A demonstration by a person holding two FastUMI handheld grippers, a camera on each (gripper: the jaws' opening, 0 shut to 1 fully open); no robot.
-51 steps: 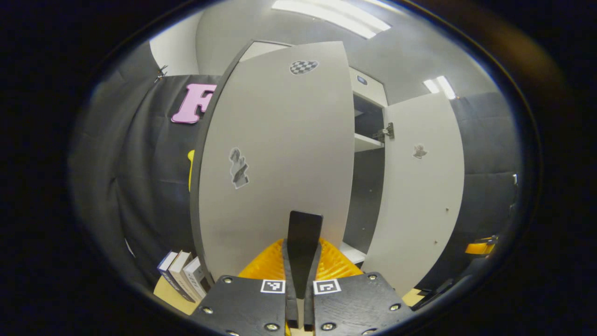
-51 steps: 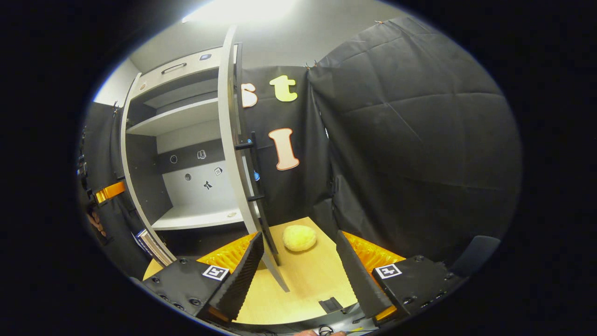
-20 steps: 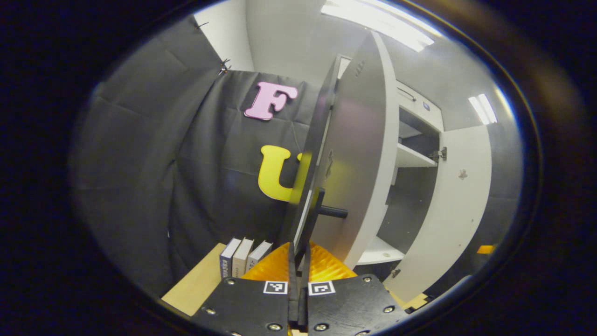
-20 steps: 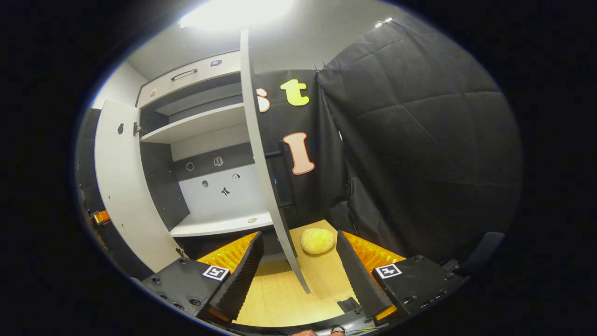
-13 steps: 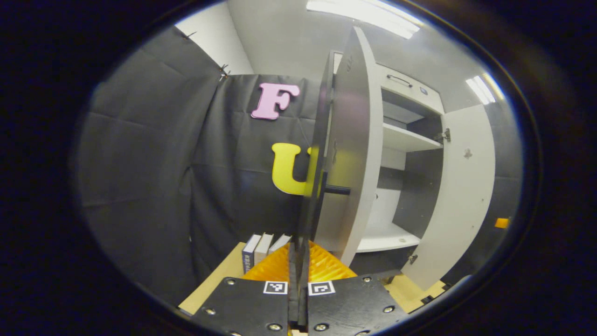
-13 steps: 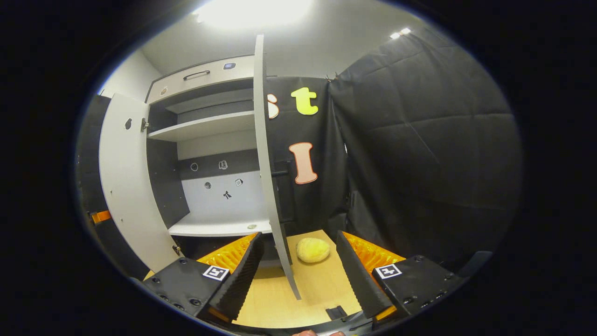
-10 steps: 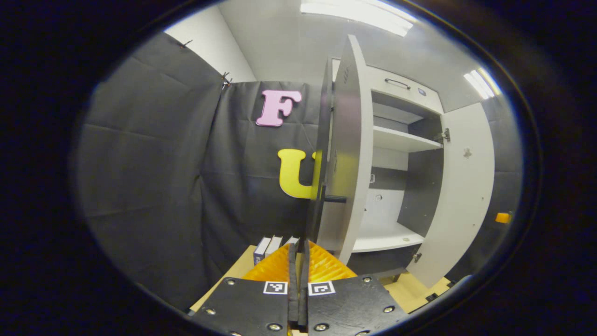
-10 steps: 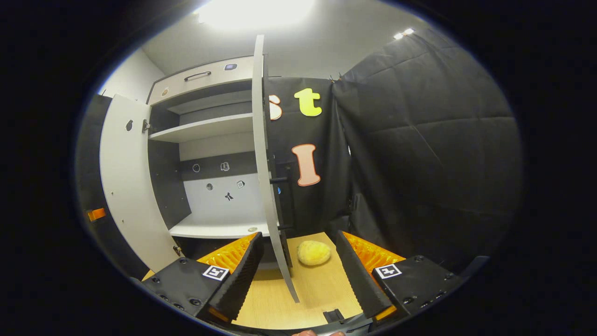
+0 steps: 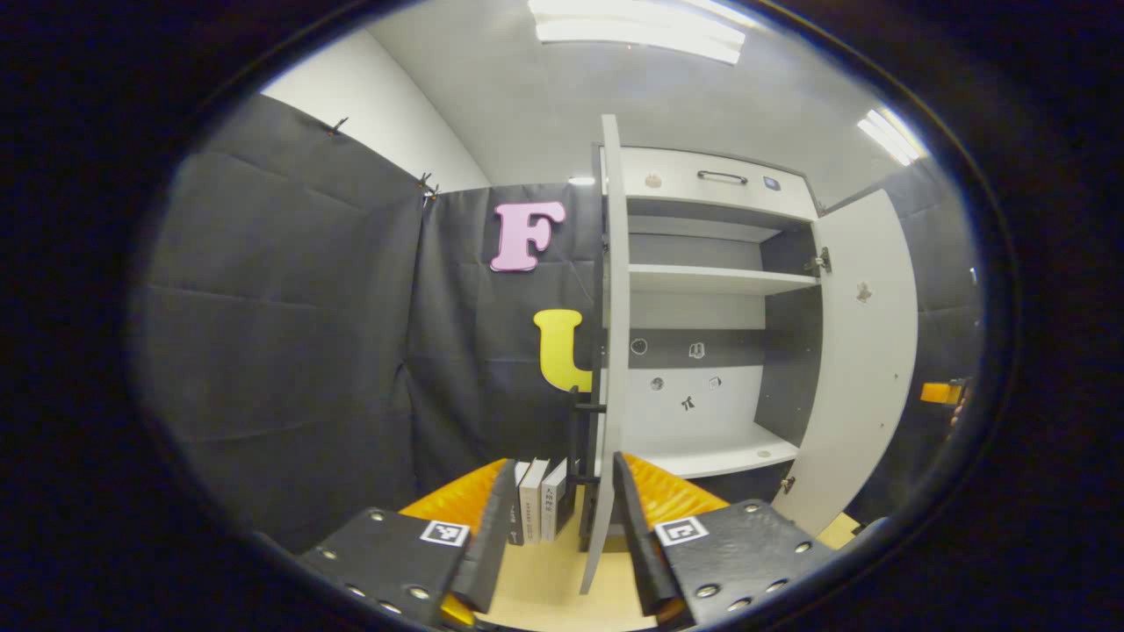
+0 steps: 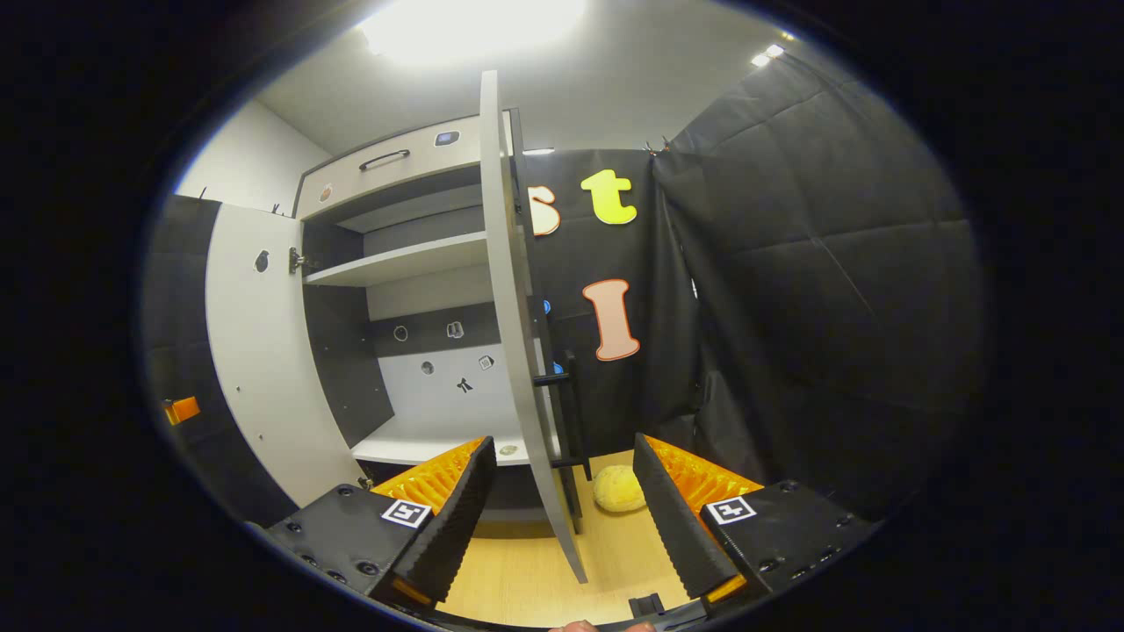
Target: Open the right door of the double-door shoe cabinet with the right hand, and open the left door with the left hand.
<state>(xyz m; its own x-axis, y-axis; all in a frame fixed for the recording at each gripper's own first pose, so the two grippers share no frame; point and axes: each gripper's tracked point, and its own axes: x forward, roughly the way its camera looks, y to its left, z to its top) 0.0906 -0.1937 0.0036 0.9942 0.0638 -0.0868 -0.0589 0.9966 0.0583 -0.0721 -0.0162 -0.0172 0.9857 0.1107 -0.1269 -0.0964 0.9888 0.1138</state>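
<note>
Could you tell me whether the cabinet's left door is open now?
Open: the left door stands edge-on, swung clear of the bare shelves.

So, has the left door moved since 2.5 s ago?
Yes. In the left gripper view the left door has swung further open, now edge-on, uncovering the cabinet shelves it hid earlier. The left tongs have opened.

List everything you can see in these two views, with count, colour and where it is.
Shoe cabinet: one, white and dark grey, against the back wall, both doors open.
Left door: one, white, seen edge-on in the left gripper view.
Right door: one, white, seen edge-on in the right gripper view.
Shelves: two, white, bare.
Books: three, upright on the table left of the cabinet.
Sponge-like lump: one, yellow, on the table right of the cabinet.
Table: one, light wood.
Left gripper: open, either side of the left door's edge.
Right gripper: open, either side of the right door's edge.
</note>
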